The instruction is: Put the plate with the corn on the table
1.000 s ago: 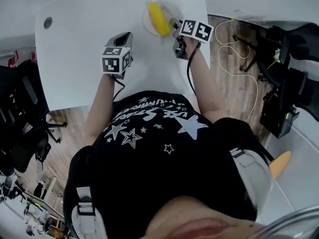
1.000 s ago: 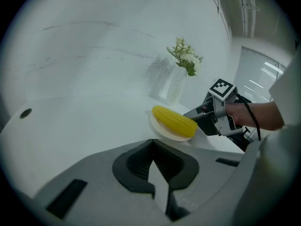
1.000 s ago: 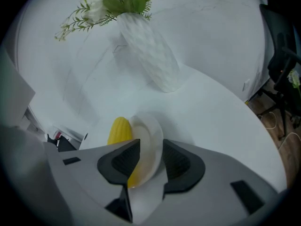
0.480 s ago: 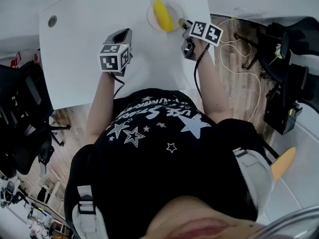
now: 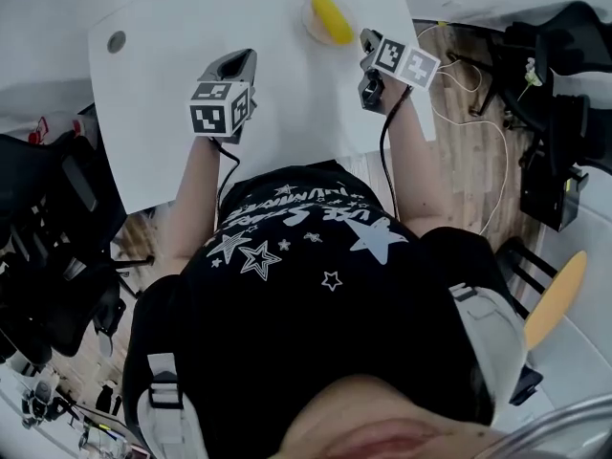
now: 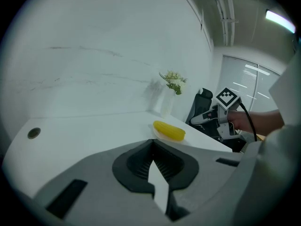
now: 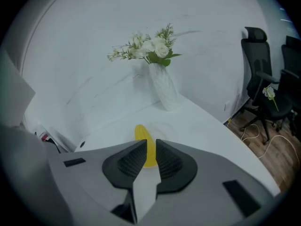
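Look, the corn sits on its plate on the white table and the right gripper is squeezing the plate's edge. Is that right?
Not quite. The corn sits on its plate on the white table, but the right gripper grips nothing: the right gripper view shows its jaws, which have just been closing, slightly apart and empty, short of the plate.

Surface: white, with a round grommet well to the left of the left jaws.
Plate: on the surface with the yellow corn lying in it, just ahead and left of the right jaws, not touching them.
Right gripper: jaws have just been closing, nothing between them.
Left gripper: over the surface, well apart from the plate.
Cable: on the wooden floor, right of the right jaws.
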Tool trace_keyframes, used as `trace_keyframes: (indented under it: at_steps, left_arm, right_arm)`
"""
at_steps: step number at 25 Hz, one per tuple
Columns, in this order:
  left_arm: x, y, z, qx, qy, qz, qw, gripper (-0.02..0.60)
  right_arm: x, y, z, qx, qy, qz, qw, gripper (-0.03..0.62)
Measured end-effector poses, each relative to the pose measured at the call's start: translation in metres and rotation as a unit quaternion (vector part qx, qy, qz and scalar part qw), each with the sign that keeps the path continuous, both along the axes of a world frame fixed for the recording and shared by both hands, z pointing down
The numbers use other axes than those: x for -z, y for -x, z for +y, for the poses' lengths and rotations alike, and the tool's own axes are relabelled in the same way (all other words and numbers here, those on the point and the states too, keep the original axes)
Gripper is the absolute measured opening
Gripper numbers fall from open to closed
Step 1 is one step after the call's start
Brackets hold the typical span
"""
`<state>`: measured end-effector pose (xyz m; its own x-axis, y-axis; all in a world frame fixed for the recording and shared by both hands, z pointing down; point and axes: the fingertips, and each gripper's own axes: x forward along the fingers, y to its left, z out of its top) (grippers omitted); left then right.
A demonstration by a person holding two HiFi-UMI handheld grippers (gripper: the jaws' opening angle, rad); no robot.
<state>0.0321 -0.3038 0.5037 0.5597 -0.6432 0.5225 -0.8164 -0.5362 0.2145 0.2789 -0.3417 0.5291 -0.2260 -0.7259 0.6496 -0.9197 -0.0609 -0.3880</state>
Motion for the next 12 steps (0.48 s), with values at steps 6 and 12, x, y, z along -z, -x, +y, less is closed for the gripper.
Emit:
trace_keyframes:
  at_steps: [6,12]
  left_arm:
    - [0.019,0.031,0.016,-0.030,-0.017,0.017,0.9993,0.006]
    - [0.026,0.060,0.027,-0.064,-0.027,0.031,0.9971,0.006]
  right_arm:
    - [0.015,0.031,0.033,-0.037,-0.012,0.004,0.999,0.028]
    - [0.018,0.058,0.064,-0.083,-0.012,0.016,0.996,0.009]
